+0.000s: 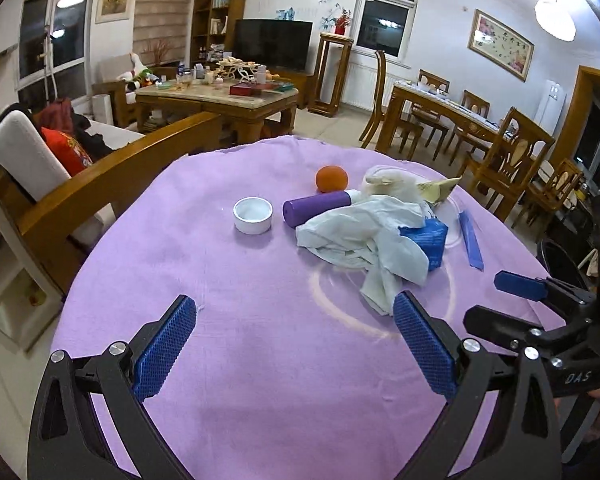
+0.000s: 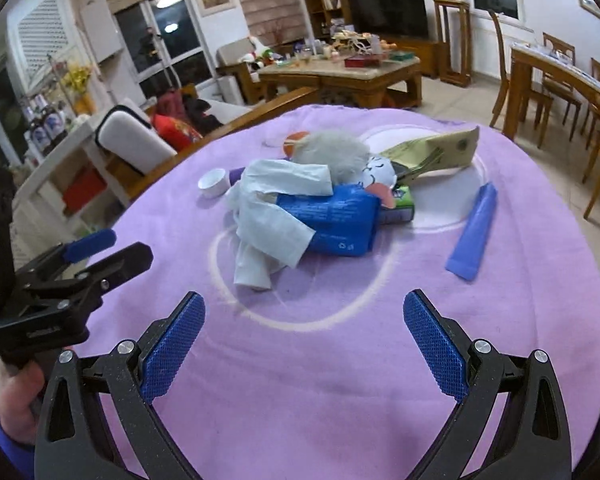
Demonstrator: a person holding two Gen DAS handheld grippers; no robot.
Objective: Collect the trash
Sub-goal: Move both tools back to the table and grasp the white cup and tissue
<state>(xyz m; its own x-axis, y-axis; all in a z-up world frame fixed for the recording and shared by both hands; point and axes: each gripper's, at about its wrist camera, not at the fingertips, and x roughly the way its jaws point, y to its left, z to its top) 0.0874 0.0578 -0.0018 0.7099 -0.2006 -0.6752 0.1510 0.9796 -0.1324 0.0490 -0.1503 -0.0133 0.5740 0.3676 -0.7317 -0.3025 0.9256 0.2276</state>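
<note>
Both grippers hover low over the near edge of the surface (image 1: 240,360), which is covered in a purple cloth. The left gripper (image 1: 296,344) has its fingers (image 1: 166,346) spread wide with nothing between them, and the right gripper (image 2: 304,342) is likewise wide open and empty.

The trash sits in a heap near the middle of the surface, ahead of both pairs of fingers and apart from them. A crumpled pale tissue (image 1: 364,240) drapes over a blue packet (image 2: 332,220); in the left wrist view its lowest corner hangs just beyond the tip of the left gripper's right finger. Behind the packet lie a grey fluffy wad (image 2: 332,152), a small green carton (image 2: 402,206) and a yellowish paper wrapper (image 2: 440,148) toward the far edge. A blue tube (image 2: 474,232) lies alone toward the right edge, ahead of the right gripper's right finger.

To the left of the heap are a purple cylinder (image 1: 316,208), touching the tissue, a white bowl (image 1: 253,215) standing by itself, and an orange (image 1: 331,179) just behind the cylinder.
</note>
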